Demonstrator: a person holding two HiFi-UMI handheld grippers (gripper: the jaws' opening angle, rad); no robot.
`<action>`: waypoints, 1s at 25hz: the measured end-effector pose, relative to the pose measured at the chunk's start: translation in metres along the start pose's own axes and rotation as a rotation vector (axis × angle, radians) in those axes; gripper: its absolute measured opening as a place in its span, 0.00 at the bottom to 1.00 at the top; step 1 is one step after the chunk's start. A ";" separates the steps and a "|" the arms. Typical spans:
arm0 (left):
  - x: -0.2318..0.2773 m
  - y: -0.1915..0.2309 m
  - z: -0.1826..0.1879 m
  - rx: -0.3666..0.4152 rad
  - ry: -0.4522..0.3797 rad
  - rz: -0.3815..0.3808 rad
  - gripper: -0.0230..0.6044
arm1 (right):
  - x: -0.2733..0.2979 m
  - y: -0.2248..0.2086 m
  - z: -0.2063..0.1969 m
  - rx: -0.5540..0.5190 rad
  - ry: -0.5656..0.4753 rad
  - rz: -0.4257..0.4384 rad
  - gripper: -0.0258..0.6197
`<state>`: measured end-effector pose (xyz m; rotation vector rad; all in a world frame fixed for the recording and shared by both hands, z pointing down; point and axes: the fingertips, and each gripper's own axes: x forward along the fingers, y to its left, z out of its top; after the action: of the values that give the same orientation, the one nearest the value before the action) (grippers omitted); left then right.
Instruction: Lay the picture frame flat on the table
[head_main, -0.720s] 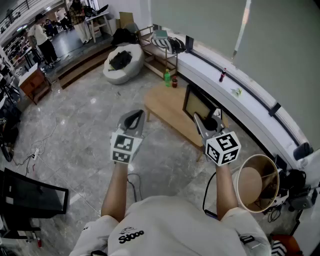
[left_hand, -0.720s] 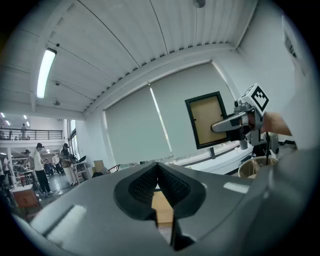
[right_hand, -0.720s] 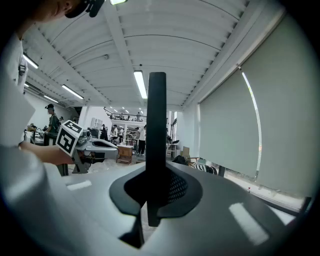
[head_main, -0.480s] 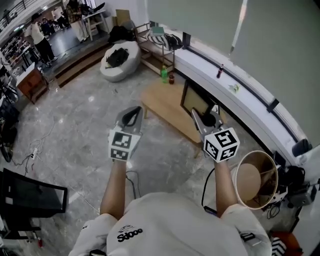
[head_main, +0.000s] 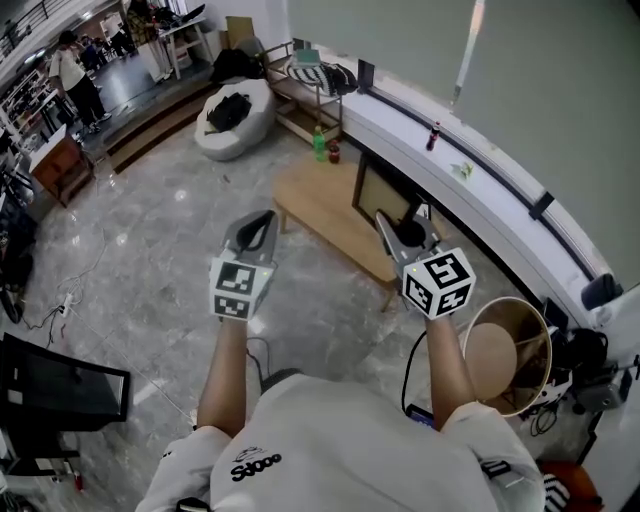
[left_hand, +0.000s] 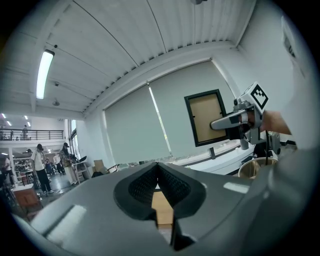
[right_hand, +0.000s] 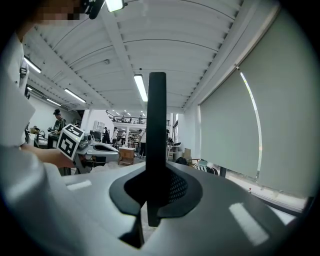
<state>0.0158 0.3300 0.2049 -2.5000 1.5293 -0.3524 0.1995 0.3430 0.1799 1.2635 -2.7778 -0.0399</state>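
Picture frame (head_main: 378, 190) drifted left | right claw (head_main: 388, 224) clamps it, bottom hidden | left claw (head_main: 262, 220) closed

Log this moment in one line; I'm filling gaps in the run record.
right gripper: shut on picture frame edge, frame upright | left gripper: shut, empty | table: frame not yet laid flat

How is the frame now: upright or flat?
Upright: the frame stands vertical, its edge clamped in the right gripper's jaws.
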 end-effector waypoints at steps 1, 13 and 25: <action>0.000 -0.002 0.001 -0.003 -0.002 0.004 0.05 | -0.002 -0.002 -0.001 -0.002 0.000 0.001 0.06; 0.027 -0.001 -0.001 -0.018 -0.010 0.021 0.05 | 0.007 -0.029 -0.013 0.015 0.003 0.002 0.06; 0.107 0.068 -0.018 -0.034 -0.028 0.018 0.05 | 0.099 -0.072 -0.008 0.004 -0.001 -0.016 0.06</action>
<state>0.0001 0.2034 0.2136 -2.5035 1.5593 -0.2901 0.1900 0.2210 0.1906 1.2869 -2.7700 -0.0363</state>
